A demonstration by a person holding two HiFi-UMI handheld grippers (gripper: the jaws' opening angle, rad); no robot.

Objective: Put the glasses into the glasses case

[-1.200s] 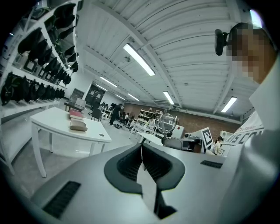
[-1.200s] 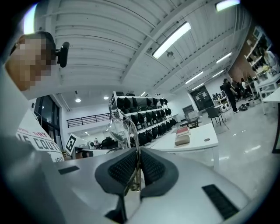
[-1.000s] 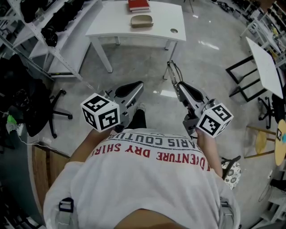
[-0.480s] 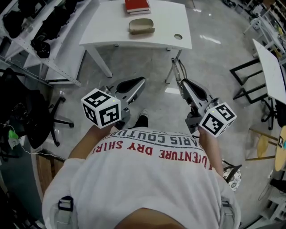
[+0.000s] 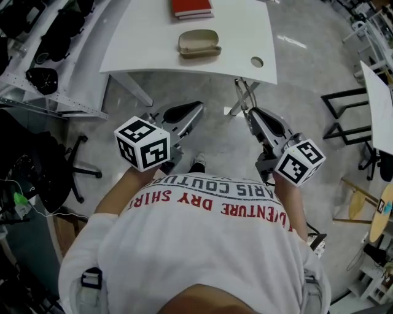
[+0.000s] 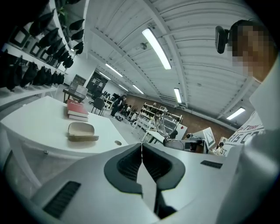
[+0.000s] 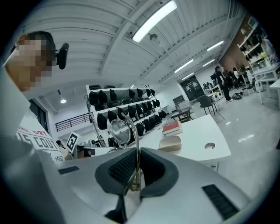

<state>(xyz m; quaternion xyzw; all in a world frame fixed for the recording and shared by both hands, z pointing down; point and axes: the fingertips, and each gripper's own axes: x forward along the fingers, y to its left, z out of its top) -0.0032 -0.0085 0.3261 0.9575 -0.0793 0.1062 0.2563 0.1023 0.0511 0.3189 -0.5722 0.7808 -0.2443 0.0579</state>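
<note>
A beige glasses case [image 5: 199,43] lies shut on the white table [image 5: 147,43], ahead of both grippers. In the left gripper view the case [image 6: 82,131] is at centre left. Wire-framed glasses [image 5: 242,93] stick out from my right gripper [image 5: 247,114], which is shut on one of their temples. In the right gripper view a round lens [image 7: 118,131] rises above the right gripper [image 7: 138,152], with the case [image 7: 170,143] beyond. My left gripper [image 5: 197,108] is shut and holds nothing; its pads [image 6: 130,165] meet in the left gripper view. Both grippers hang over the floor, short of the table's near edge.
A red book [image 5: 191,7] lies behind the case. The table top has a round cable hole [image 5: 256,62] at its right. Shelves with dark helmets [image 5: 37,58] run along the left, and an office chair [image 5: 52,175] stands nearby. Another white table [image 5: 377,101] is at the right.
The table with the case and book has come nearer and lower in the head view. Both grippers have travelled forward toward it, the right one still holding the glasses.
</note>
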